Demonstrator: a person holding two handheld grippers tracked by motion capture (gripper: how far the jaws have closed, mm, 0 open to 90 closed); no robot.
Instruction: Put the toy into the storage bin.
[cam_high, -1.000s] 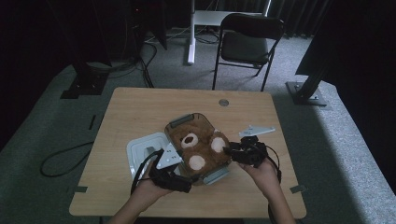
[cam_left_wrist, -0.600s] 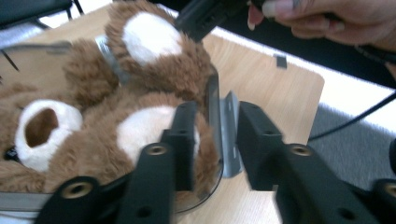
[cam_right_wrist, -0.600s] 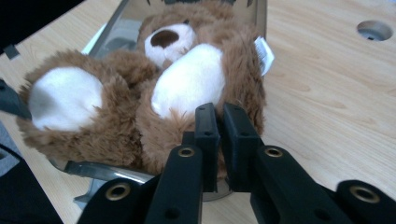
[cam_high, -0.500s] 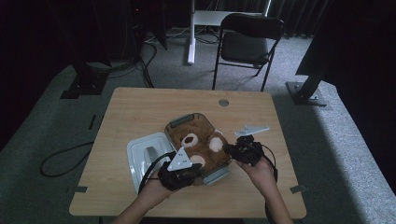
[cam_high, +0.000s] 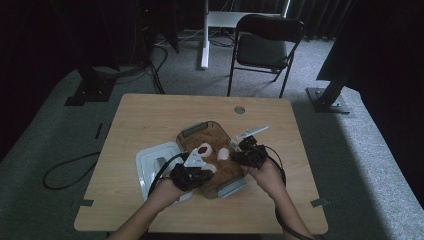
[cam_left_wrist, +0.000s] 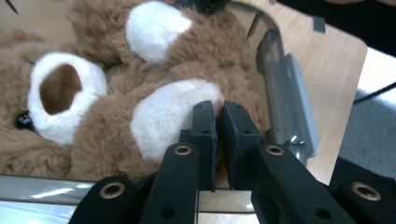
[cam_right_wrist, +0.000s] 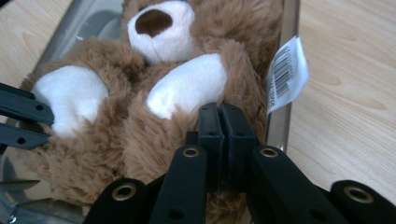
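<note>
A brown teddy bear (cam_high: 207, 150) with white paws and muzzle lies on its back in a clear container (cam_high: 192, 129) on the wooden table (cam_high: 150, 115). My left gripper (cam_high: 202, 169) comes in from the near left. Its jaws have just closed, and their tips (cam_left_wrist: 219, 109) pinch the plush at the edge of a white paw pad (cam_left_wrist: 163, 116). My right gripper (cam_high: 235, 156) comes in from the right. Its jaws have also just closed, tips (cam_right_wrist: 220, 112) sunk in the brown fur below another white paw (cam_right_wrist: 187, 86). A barcode tag (cam_right_wrist: 286, 74) hangs from the bear.
A white lid (cam_high: 150, 162) lies flat left of the container, under my left wrist. The container's grey end handles (cam_left_wrist: 289, 102) stick out beyond its rim. A folding chair (cam_high: 265, 45) stands on the carpet beyond the table's far edge.
Both hands have moved inward and down onto the bear. Both pairs of jaws, apart a second ago, now stand together in the plush.
</note>
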